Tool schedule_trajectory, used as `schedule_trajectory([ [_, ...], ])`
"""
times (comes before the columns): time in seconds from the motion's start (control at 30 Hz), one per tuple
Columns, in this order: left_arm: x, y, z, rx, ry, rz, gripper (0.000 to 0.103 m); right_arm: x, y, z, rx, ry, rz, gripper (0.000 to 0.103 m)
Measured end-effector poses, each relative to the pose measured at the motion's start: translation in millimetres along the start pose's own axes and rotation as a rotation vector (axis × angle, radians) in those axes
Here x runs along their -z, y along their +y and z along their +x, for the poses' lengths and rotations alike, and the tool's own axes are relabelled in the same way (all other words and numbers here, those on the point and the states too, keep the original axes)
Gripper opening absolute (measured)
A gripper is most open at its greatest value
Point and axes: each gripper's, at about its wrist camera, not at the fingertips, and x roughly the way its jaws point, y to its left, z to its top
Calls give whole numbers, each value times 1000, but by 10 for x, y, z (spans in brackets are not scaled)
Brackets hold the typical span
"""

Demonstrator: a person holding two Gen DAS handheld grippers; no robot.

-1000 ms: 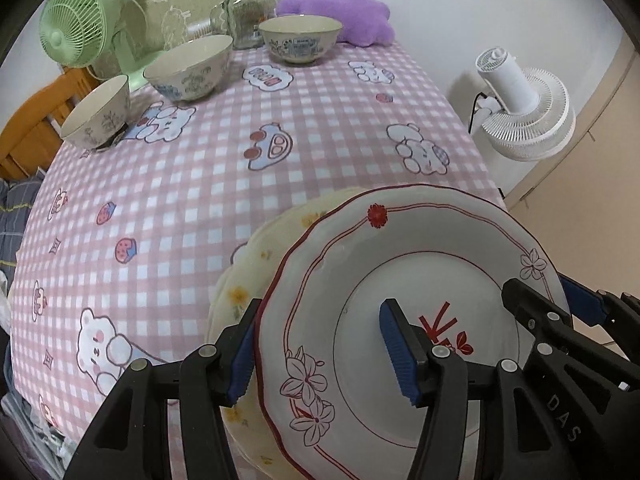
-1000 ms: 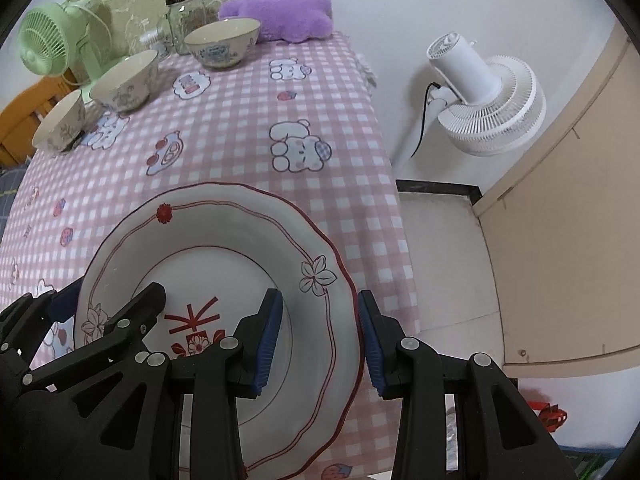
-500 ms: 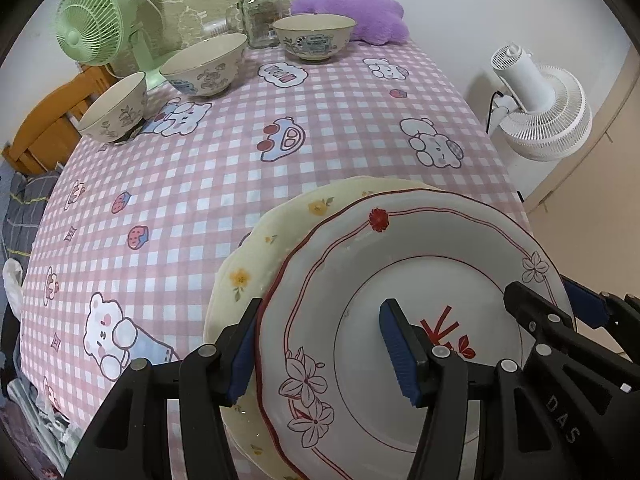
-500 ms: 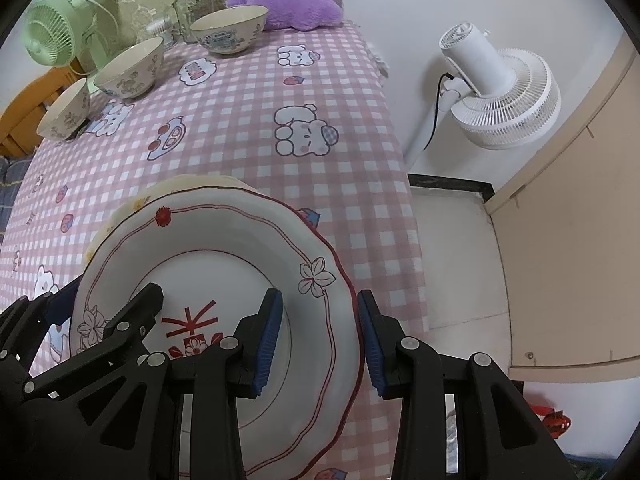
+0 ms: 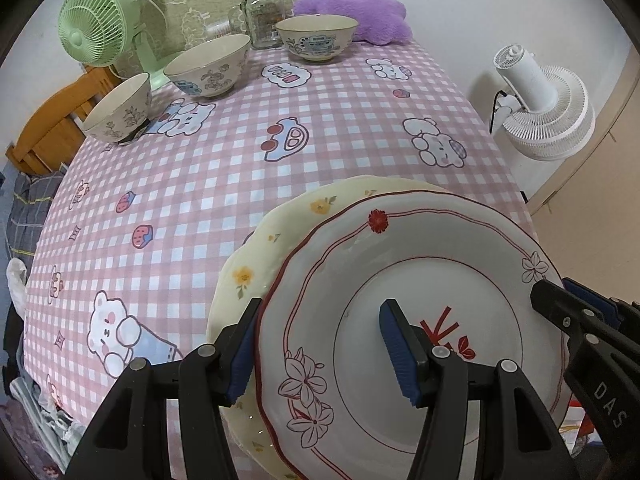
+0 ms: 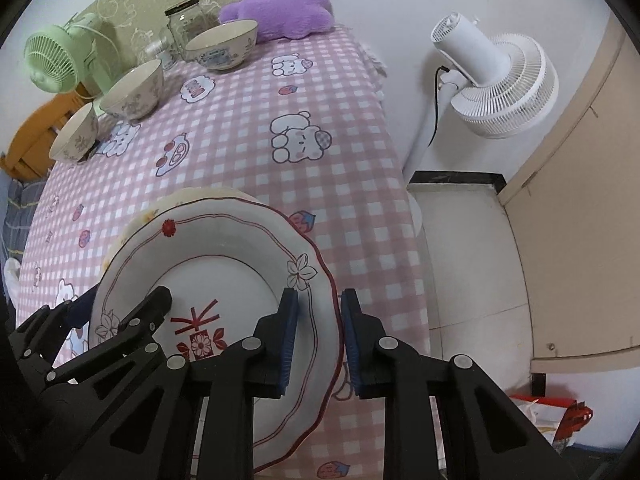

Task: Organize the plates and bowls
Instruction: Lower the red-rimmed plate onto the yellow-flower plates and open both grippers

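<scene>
A white plate with a red rim and flower pattern [image 5: 420, 264] is held above a cream yellow plate with small flowers [image 5: 280, 240] that lies on the pink checked tablecloth [image 5: 224, 160]. My left gripper [image 5: 320, 344] straddles the white plate's left rim, jaws wide apart. My right gripper [image 6: 318, 330] is shut on the white plate's [image 6: 224, 240] right rim. The cream plate [image 6: 180, 200] peeks out behind it. Three bowls [image 5: 206, 66] [image 5: 118, 110] [image 5: 316, 36] stand at the far left and back.
A green fan [image 5: 96, 28], a glass jar [image 5: 262, 12] and a purple cushion [image 5: 352, 16] stand at the table's back. A white floor fan [image 6: 496, 76] stands right of the table. A wooden chair [image 5: 48, 128] is at the left.
Both grippers with the white plate have risen and pulled back. More of the cream plate now shows beyond the white one.
</scene>
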Motion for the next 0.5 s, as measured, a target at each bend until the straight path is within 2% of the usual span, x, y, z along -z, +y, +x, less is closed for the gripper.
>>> schedule_trajectory([
  [0.3,22,74,-2,-68,7,-15,61,13,120,86,-30,31,-30,25],
  [0.5,23,-15,53,-110,0,23,70,-12,168,125,-11,21,-45,25],
])
